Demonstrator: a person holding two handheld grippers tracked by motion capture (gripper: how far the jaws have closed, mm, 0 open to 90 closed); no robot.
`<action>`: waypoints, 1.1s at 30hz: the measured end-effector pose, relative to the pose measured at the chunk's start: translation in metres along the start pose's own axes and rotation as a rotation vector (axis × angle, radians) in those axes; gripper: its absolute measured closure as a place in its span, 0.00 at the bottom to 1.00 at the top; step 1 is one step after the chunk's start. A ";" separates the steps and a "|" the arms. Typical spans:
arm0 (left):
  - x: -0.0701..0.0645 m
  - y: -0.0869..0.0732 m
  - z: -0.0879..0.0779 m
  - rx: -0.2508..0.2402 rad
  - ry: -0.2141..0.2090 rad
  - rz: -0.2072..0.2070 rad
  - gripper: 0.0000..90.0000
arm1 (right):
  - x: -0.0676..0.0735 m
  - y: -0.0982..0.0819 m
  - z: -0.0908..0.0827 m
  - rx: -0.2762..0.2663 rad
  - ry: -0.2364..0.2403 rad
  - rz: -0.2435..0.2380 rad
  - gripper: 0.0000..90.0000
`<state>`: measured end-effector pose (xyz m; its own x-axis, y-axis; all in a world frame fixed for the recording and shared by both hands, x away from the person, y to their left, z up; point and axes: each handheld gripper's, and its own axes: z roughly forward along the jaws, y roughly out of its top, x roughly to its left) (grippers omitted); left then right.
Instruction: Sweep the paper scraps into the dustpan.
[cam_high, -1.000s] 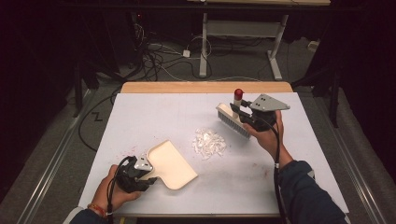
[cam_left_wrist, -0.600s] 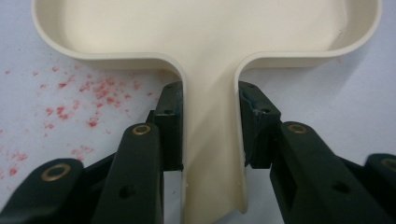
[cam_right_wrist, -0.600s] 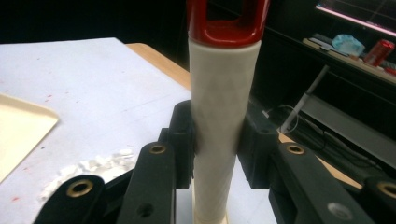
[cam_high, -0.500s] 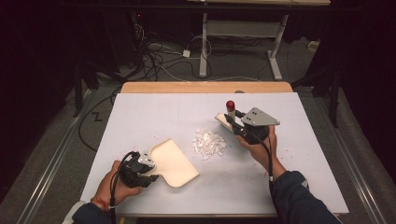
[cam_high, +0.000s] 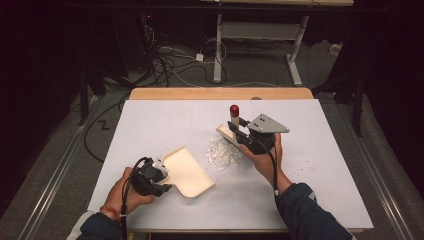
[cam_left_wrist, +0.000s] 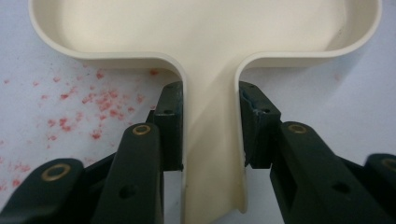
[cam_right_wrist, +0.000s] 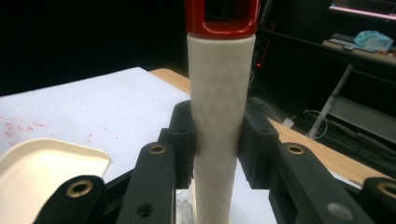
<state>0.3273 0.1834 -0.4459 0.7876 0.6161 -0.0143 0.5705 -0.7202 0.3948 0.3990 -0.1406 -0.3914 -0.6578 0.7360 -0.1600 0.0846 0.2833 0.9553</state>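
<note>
Dustpan position: the cream plastic dustpan (cam_high: 186, 171) lies flat on the white table cover (cam_high: 150, 120), toward the near left part of the table, its open edge facing the pile of white paper scraps (cam_high: 223, 153) near the table's middle. The left gripper (cam_high: 152, 175) is clamped on the dustpan's narrow handle; in the left gripper view both black pads (cam_left_wrist: 170, 126) press against the handle's side walls, and the pan's tray spreads across the top of that view. Red specks (cam_left_wrist: 88, 100) are scattered on the cover to the left of the handle.

Brush position: the right gripper (cam_high: 246, 135) is closed on the cream textured handle of a hand brush (cam_high: 231, 131) with a red end cap (cam_high: 234, 109). In the right gripper view the handle (cam_right_wrist: 219, 116) stands upright between the jaws, gripped from both sides, with the red cap at the top edge. In the high view the brush head sits just beyond the scrap pile, at its far right edge; contact between bristles and scraps cannot be determined.

The scrap pile lies between brush and dustpan, apart from the dustpan's edge. A bare wooden strip (cam_high: 220, 93) runs along the table's far side
</note>
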 end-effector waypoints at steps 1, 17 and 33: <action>0.000 0.001 0.000 0.005 0.002 0.004 0.71 | 0.001 0.000 0.001 0.001 0.001 0.000 0.78; -0.003 0.011 0.003 0.029 -0.005 0.003 0.71 | 0.027 0.005 0.008 -0.012 0.069 0.012 0.78; -0.003 0.020 0.012 0.035 -0.023 0.003 0.71 | 0.068 0.015 0.011 -0.028 0.214 -0.011 0.78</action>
<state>0.3392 0.1630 -0.4490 0.7941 0.6068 -0.0342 0.5756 -0.7328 0.3629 0.3632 -0.0796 -0.3910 -0.8029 0.5846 -0.1165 0.0577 0.2707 0.9609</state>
